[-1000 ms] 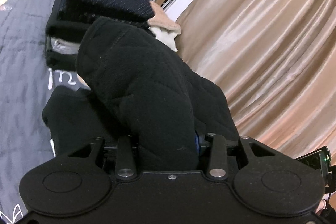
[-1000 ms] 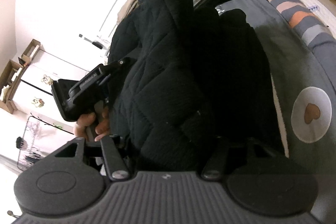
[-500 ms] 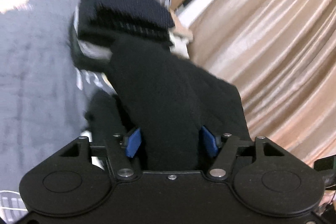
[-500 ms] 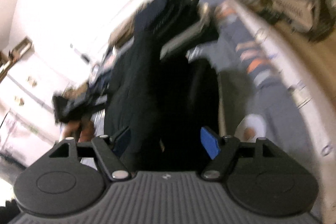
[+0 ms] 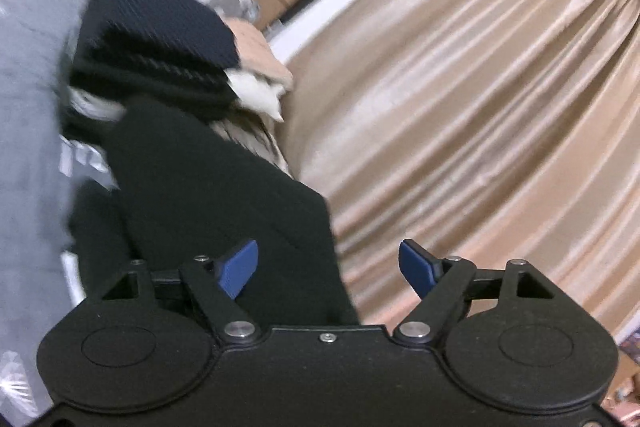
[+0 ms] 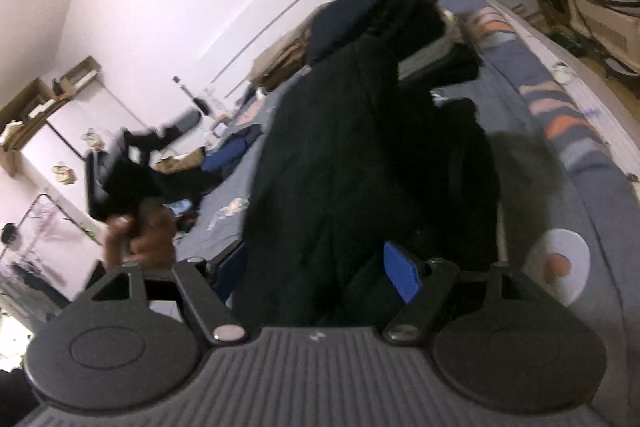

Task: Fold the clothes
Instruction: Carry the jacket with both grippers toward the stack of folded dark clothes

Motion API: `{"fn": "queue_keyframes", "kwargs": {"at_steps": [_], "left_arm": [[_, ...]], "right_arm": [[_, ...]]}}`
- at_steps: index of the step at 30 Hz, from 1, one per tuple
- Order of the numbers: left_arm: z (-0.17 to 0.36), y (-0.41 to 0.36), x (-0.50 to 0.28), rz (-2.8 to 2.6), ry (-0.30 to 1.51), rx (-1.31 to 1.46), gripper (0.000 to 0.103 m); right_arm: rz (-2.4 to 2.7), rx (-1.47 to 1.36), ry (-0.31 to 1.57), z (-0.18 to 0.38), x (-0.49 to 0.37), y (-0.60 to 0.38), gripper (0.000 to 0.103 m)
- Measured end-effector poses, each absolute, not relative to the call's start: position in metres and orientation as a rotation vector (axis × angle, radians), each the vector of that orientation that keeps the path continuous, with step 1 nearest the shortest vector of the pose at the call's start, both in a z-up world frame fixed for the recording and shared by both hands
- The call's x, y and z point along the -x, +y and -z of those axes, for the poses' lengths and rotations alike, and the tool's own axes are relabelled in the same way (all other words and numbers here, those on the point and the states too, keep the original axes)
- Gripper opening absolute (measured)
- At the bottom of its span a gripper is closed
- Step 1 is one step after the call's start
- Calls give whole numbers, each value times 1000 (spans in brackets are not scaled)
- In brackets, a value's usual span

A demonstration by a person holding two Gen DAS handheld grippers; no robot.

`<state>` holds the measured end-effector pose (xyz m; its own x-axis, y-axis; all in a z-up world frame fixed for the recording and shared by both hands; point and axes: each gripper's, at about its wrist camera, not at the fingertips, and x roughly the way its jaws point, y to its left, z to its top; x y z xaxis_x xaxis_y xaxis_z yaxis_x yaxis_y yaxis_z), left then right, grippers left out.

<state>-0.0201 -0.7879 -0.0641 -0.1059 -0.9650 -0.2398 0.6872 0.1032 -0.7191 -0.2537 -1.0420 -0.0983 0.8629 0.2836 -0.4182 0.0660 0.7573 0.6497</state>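
Observation:
A black quilted jacket (image 5: 208, 195) lies folded on the grey bed, just in front of both grippers; it also shows in the right wrist view (image 6: 352, 163). My left gripper (image 5: 328, 269) is open, its blue pads spread wide, with the jacket's edge lying loose between them. My right gripper (image 6: 316, 273) is open too; its right blue pad (image 6: 400, 277) shows, the left one is mostly hidden behind the jacket. The left gripper and the hand holding it (image 6: 132, 195) appear at the left of the right wrist view.
A stack of folded dark knitwear (image 5: 160, 59) stands on the bed beyond the jacket, with beige and white garments (image 5: 260, 79) beside it. A tan curtain (image 5: 480, 127) fills the right. The grey bedspread (image 6: 560, 195) with patterned edge runs right; loose clothes (image 6: 224, 155) lie further back.
Both grippers have opened and let go of the black jacket, then drawn back from it. The jacket has dropped onto the bed.

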Motion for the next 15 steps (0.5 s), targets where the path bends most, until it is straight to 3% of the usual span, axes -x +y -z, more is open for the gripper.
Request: {"fn": "queue_keyframes", "kwargs": {"at_steps": [12, 15], "left_arm": [[102, -870, -5, 1357, 984, 377, 76], [115, -870, -21, 1295, 1017, 371, 76]], "right_arm": [[-54, -601, 546, 126, 264, -1029, 78], [-58, -552, 558, 127, 258, -1018, 88]]}}
